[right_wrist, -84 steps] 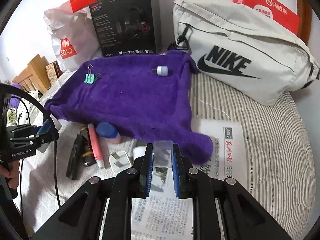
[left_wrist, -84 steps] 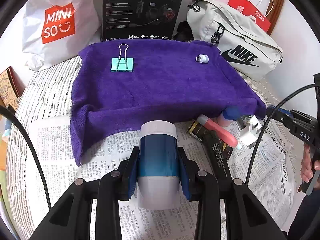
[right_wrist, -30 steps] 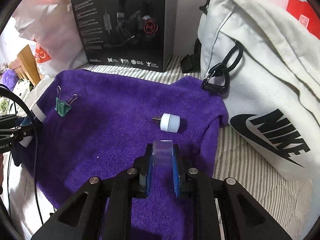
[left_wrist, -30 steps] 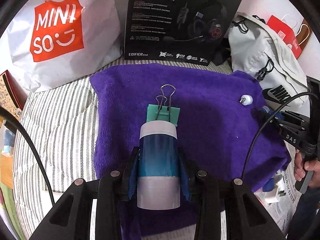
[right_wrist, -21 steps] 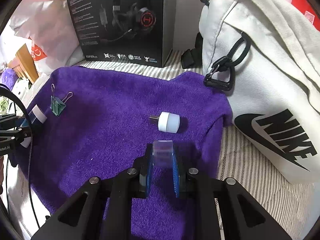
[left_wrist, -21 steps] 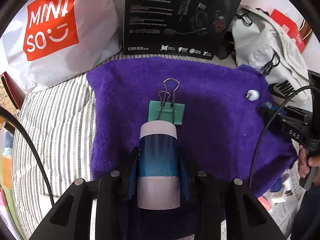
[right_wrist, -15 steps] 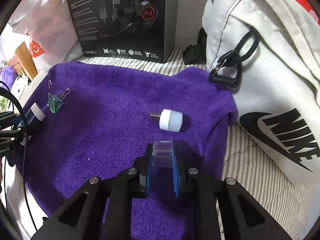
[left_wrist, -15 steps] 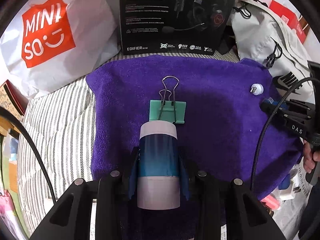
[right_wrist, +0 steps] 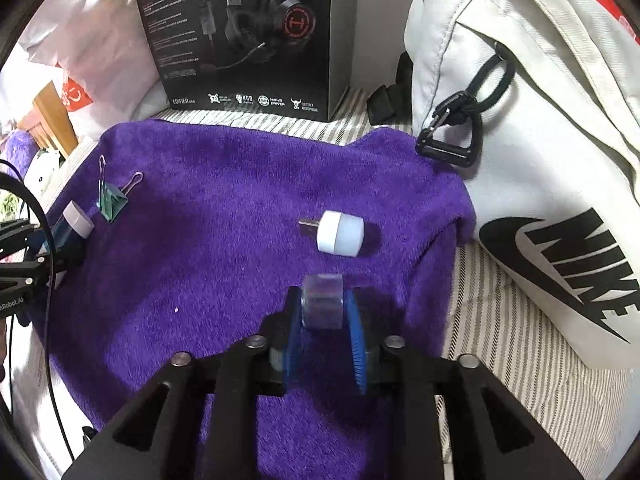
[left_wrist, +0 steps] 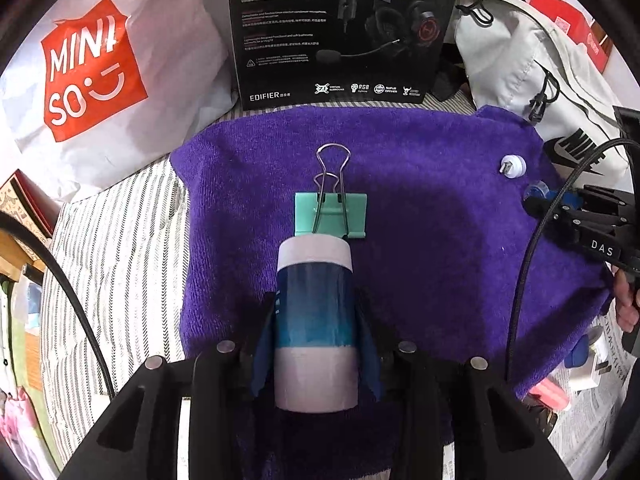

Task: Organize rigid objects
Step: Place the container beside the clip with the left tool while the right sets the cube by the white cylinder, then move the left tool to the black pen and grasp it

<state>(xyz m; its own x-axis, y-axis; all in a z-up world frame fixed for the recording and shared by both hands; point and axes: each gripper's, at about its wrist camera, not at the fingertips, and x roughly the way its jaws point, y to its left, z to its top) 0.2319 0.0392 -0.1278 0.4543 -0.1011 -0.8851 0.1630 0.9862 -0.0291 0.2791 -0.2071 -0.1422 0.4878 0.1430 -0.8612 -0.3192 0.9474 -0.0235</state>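
Observation:
My left gripper (left_wrist: 315,312) is shut on a blue and white cylindrical bottle (left_wrist: 315,320), held low over the purple towel (left_wrist: 420,260), just behind a green binder clip (left_wrist: 331,213). My right gripper (right_wrist: 322,312) is shut on a small clear plastic cap (right_wrist: 322,305), low over the towel (right_wrist: 200,260), just short of a white USB plug light (right_wrist: 340,233). The clip (right_wrist: 113,202) and the bottle (right_wrist: 72,224) show at the left of the right wrist view. The right gripper also shows in the left wrist view (left_wrist: 540,196), near the USB light (left_wrist: 513,166).
A black headset box (left_wrist: 340,32) stands behind the towel, a white Miniso bag (left_wrist: 100,80) at its left, a white Nike bag (right_wrist: 540,140) at its right. Small items on newspaper (left_wrist: 580,368) lie off the towel's right front edge. Striped bedding (left_wrist: 120,260) surrounds it.
Both grippers have travelled from the newspaper area forward over the towel with their objects. In the last half second both have come lower and closer to the clip and the USB light.

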